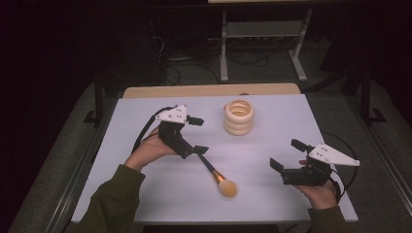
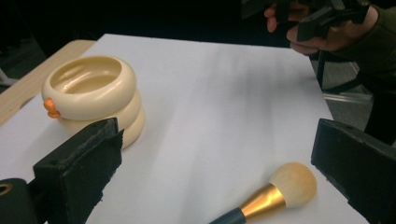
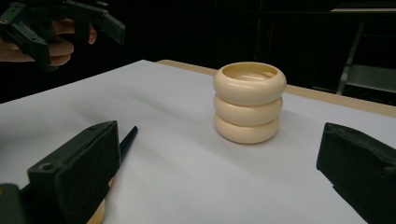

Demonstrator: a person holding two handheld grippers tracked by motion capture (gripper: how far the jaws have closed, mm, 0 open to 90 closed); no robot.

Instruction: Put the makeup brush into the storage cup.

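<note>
While your left gripper [image 1: 198, 135] is hovering over the white table [image 1: 272, 121] with its jaws spread apart and holding nothing, your right gripper [image 1: 286, 154] is doing the same near the table's right edge, jaws wide. Between the two grippers, a makeup brush [image 1: 219, 178] is lying flat on the table, bristles toward you. Beyond it, a cream ringed holder [image 1: 239, 117] is standing upright, well apart from both grippers.
</note>
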